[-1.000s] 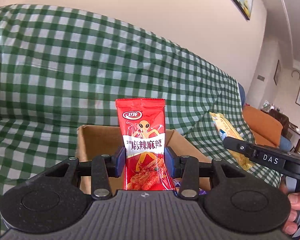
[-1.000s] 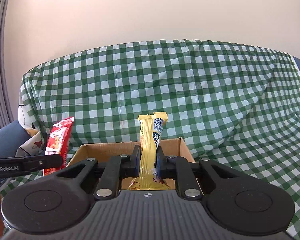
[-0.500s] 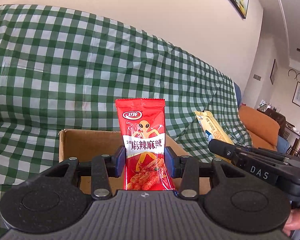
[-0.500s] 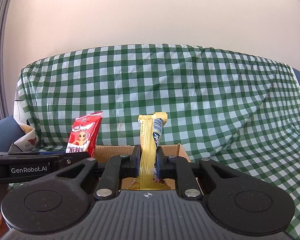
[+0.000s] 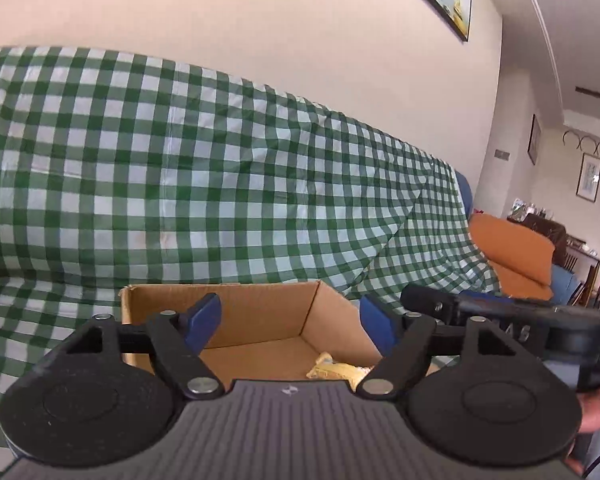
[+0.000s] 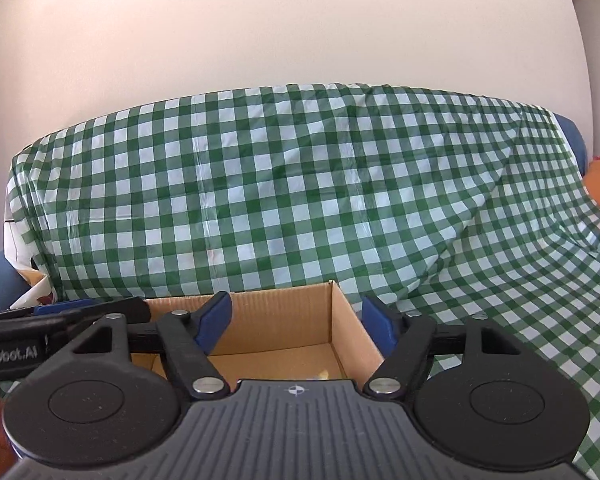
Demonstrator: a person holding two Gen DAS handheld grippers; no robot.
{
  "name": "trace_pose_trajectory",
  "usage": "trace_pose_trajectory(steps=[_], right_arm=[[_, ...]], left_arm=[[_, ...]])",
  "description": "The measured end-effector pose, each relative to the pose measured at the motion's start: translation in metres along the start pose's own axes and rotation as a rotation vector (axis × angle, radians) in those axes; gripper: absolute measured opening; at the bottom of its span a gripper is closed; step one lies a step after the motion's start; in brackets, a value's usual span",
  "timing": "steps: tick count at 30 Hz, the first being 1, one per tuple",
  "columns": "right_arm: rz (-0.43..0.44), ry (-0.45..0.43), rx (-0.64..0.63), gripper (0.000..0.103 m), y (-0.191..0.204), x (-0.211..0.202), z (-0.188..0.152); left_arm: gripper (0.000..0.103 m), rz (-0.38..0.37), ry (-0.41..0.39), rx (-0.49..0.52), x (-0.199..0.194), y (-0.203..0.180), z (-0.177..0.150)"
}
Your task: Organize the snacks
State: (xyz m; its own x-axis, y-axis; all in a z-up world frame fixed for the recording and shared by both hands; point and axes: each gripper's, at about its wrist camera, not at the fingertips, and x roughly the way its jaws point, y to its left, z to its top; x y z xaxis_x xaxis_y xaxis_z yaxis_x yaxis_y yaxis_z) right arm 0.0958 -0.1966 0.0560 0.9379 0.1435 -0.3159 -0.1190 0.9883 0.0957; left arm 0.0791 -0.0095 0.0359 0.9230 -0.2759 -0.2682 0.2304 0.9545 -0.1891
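Note:
An open cardboard box (image 5: 260,312) (image 6: 284,320) sits on the green checked sofa cover, right under both grippers. My left gripper (image 5: 290,320) hangs over it, its jaws opening, with nothing between the blue pads. A yellow snack packet (image 5: 336,370) lies on the box floor below it. My right gripper (image 6: 296,320) is over the same box, jaws opening and empty; a sliver of yellow packet (image 6: 322,374) shows on the floor. The red snack packet is hidden. Each gripper shows at the other view's edge: the right gripper's body (image 5: 500,316) and the left gripper's body (image 6: 60,316).
The checked cover (image 6: 300,200) drapes the sofa back and seat all around the box. An orange cushion (image 5: 516,256) lies at the far right. A person's hand (image 5: 598,412) holds the right gripper's handle. A patterned object (image 6: 28,280) sits at the sofa's left end.
Both grippers have opened. The red packet has left the left gripper and the yellow packet has left the right one; a yellow packet now lies inside the box.

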Motion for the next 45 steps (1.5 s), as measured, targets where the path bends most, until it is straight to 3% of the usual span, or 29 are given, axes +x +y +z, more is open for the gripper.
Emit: trace_pose_trajectory(steps=[2, 5, 9, 12, 19, 22, 26, 32, 45], right_arm=[[0.01, 0.003, 0.003, 0.094, -0.001, -0.006, -0.001], [0.028, 0.01, 0.02, 0.102, -0.007, -0.017, -0.002], [0.025, 0.034, 0.057, 0.102, -0.02, -0.034, -0.006], [0.001, 0.06, 0.08, 0.102, -0.031, -0.05, -0.011], [-0.025, 0.193, 0.125, 0.102, -0.048, -0.091, -0.033], [-0.005, 0.195, 0.111, 0.102, -0.049, -0.107, -0.04], [-0.002, 0.231, 0.082, 0.102, -0.044, -0.106, -0.047], [-0.012, 0.275, 0.033, 0.102, -0.035, -0.091, -0.052], [0.002, 0.305, -0.066, 0.102, -0.016, -0.077, -0.057]], left_arm=[[0.084, 0.033, 0.007, 0.028, -0.008, -0.004, -0.006], [0.084, 0.084, -0.001, 0.089, -0.025, -0.014, -0.01], [0.086, 0.118, 0.081, 0.009, -0.046, -0.018, -0.005], [0.103, 0.146, 0.126, -0.065, -0.069, -0.021, -0.001], [0.103, 0.237, 0.25, -0.103, -0.109, -0.057, -0.025], [0.103, 0.225, 0.288, -0.126, -0.116, -0.071, -0.051], [0.103, 0.231, 0.396, -0.098, -0.101, -0.08, -0.078], [0.103, 0.299, 0.382, -0.108, -0.086, -0.068, -0.074], [0.103, 0.301, 0.419, -0.163, -0.081, -0.056, -0.076]])
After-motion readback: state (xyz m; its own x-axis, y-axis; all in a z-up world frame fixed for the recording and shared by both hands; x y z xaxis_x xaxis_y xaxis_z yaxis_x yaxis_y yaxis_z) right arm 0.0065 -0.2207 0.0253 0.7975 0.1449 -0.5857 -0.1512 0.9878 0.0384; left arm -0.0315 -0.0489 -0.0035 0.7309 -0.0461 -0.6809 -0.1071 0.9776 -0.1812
